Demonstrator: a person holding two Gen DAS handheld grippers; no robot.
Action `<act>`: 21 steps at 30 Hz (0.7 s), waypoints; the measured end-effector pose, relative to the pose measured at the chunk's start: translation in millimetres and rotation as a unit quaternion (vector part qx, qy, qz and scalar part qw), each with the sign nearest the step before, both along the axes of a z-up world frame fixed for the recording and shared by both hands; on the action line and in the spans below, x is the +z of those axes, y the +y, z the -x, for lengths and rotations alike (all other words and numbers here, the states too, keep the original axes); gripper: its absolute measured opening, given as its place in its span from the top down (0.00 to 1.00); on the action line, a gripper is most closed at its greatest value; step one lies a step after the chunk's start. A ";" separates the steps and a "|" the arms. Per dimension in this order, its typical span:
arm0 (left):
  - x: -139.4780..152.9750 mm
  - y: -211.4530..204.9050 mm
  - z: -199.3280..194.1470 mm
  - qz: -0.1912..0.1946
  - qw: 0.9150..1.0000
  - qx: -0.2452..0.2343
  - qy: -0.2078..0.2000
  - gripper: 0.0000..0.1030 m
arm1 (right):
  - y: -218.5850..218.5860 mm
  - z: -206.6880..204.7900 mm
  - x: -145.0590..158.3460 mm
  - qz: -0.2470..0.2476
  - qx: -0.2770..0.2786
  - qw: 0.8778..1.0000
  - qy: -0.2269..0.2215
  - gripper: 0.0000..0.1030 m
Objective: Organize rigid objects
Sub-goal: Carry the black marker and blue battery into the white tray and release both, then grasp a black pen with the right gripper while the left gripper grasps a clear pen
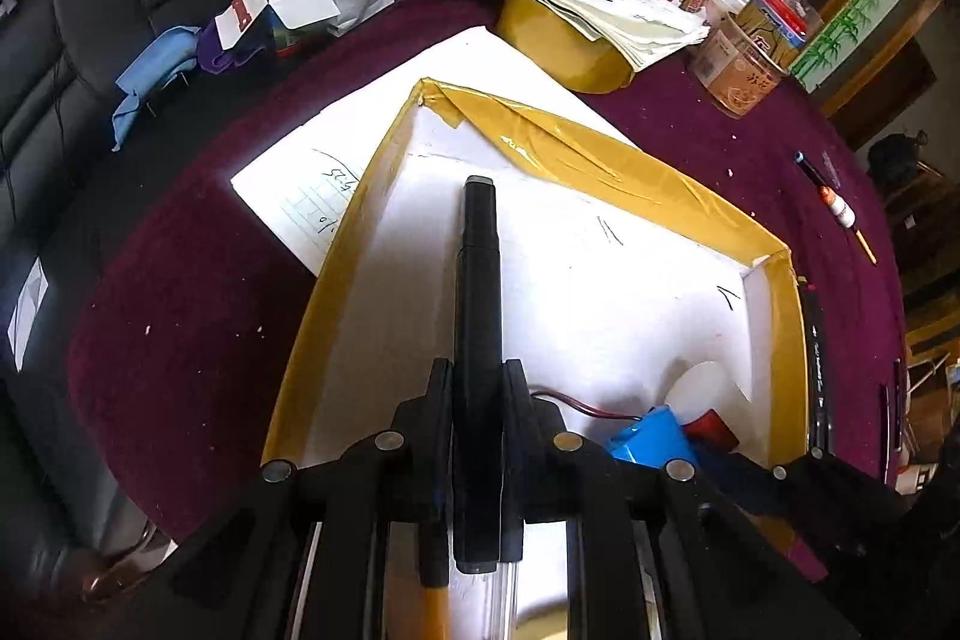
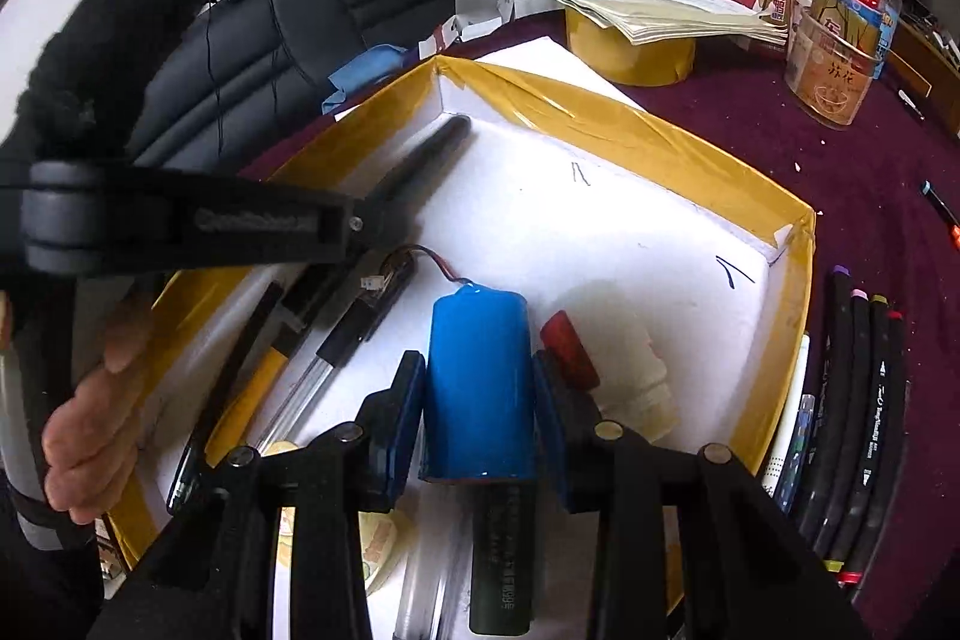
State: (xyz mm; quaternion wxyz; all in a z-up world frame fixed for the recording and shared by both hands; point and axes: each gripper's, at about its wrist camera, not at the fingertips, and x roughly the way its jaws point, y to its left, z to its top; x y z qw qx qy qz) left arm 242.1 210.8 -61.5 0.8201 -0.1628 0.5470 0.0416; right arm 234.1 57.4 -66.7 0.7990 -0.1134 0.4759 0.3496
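Observation:
A shallow white tray with a yellow-taped rim (image 1: 600, 148) (image 2: 600, 118) lies on the dark red tablecloth. My left gripper (image 1: 477, 370) is shut on a black pen (image 1: 477, 280), which points over the tray toward its far corner. The right wrist view shows that pen (image 2: 432, 148) sticking out of the left gripper's body. My right gripper (image 2: 477, 364) is shut on a blue battery pack (image 2: 480, 388) with a red and black wire, low over the tray; the pack also shows in the left wrist view (image 1: 651, 442). A person's hand (image 2: 90, 430) holds the left gripper.
Inside the tray lie a white bottle with a red cap (image 2: 624, 358), some pens (image 2: 360, 334) and a dark green cell (image 2: 501, 562). Several markers (image 2: 864, 400) lie right of the tray. Behind it stand a tape roll (image 2: 630, 46) under papers, jars (image 2: 840, 64) and a black sofa (image 1: 90, 40).

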 end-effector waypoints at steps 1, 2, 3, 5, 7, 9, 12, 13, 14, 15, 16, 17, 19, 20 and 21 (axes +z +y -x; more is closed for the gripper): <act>-0.7 0.1 -0.7 0.003 1.000 0.000 0.001 0.85 | 0.0 -0.6 -0.4 0.002 -0.001 1.000 0.000 0.66; -0.9 0.1 -1.8 0.005 1.000 0.000 0.000 0.85 | -0.4 -0.9 -0.8 0.002 -0.001 1.000 0.001 0.65; -2.2 1.0 -2.7 0.010 1.000 0.003 0.003 0.85 | -0.9 -1.9 -1.1 0.001 -0.002 1.000 0.003 0.65; -3.5 1.4 -5.6 0.011 1.000 0.004 0.005 0.85 | -1.3 -2.5 -1.4 0.000 -0.001 1.000 0.005 0.65; -2.6 -1.0 -5.5 0.005 1.000 0.003 0.002 0.83 | -0.2 -2.1 -1.4 0.002 0.003 1.000 0.003 0.65; -1.2 -3.3 -4.4 0.002 1.000 0.001 -0.002 0.69 | 0.0 -1.1 -0.9 -0.001 0.007 1.000 0.002 0.54; 4.5 -3.2 0.6 0.017 1.000 0.000 -0.010 0.59 | -3.2 1.3 4.5 -0.023 0.019 1.000 -0.001 0.34; 10.4 -3.6 5.1 0.011 1.000 0.006 -0.018 0.56 | -5.2 3.1 8.1 -0.031 0.018 0.999 -0.010 0.33; 17.1 -4.2 10.4 0.003 0.999 0.013 -0.030 0.54 | -6.7 5.7 11.5 -0.034 0.020 0.999 -0.017 0.33; 26.5 -5.1 19.0 -0.005 0.999 0.018 -0.049 0.51 | -9.2 10.1 16.8 -0.038 0.025 0.999 -0.025 0.34; 38.3 -7.7 31.3 -0.010 0.997 0.019 -0.072 0.48 | -15.5 18.2 25.4 -0.052 0.038 0.997 -0.032 0.34; 46.9 -10.3 43.1 -0.012 0.996 0.021 -0.089 0.46 | -20.6 22.6 29.9 -0.060 0.044 0.997 -0.036 0.34; 66.1 -21.5 76.2 -0.018 0.990 0.027 -0.134 0.36 | -48.7 38.3 45.9 -0.096 0.054 0.993 -0.040 0.34; 71.6 -28.1 90.4 -0.023 0.988 0.031 -0.152 0.34 | -59.3 42.4 50.5 -0.110 0.057 0.992 -0.041 0.34; 76.8 -39.2 107.8 -0.029 0.984 0.032 -0.171 0.33 | -76.9 47.2 56.5 -0.126 0.056 0.989 -0.043 0.34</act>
